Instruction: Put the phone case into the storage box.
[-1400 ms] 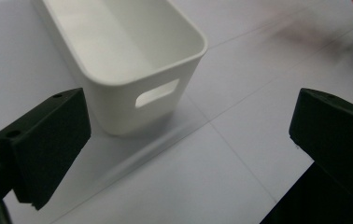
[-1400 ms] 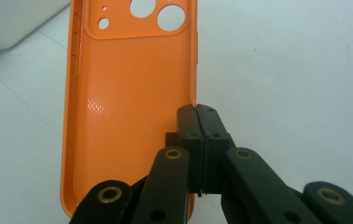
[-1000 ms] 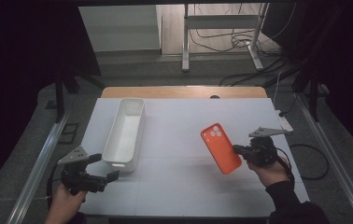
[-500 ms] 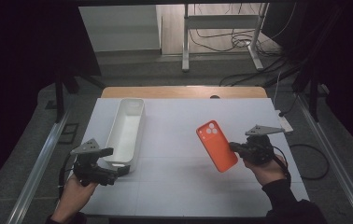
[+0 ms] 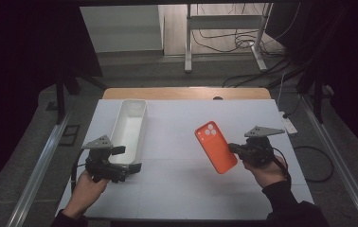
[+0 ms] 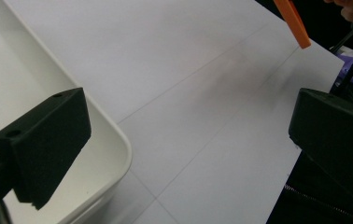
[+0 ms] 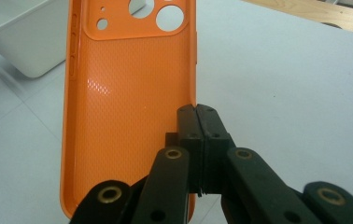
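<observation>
An orange phone case (image 5: pixel 216 147) with round camera holes hangs above the white table, right of centre. My right gripper (image 5: pixel 235 149) is shut on its long edge, and the case's dimpled inside (image 7: pixel 128 107) faces the right gripper view. A long white tray (image 5: pixel 129 130) lies on the left half of the table. My left gripper (image 5: pixel 132 161) is open at the tray's near end, one jaw over the tray's corner (image 6: pixel 118 154) and the other over bare table. The orange case's corner (image 6: pixel 295 21) shows far off in the left gripper view.
The white table top (image 5: pixel 186 189) spans the middle, with a wooden strip (image 5: pixel 186 93) along its far edge. Metal rails run down both sides. Cables and a stand's legs (image 5: pixel 224 45) lie on the floor beyond the table.
My right gripper has carried the orange case leftward, toward the table's middle. My left gripper has moved forward and right, up to the tray's near end.
</observation>
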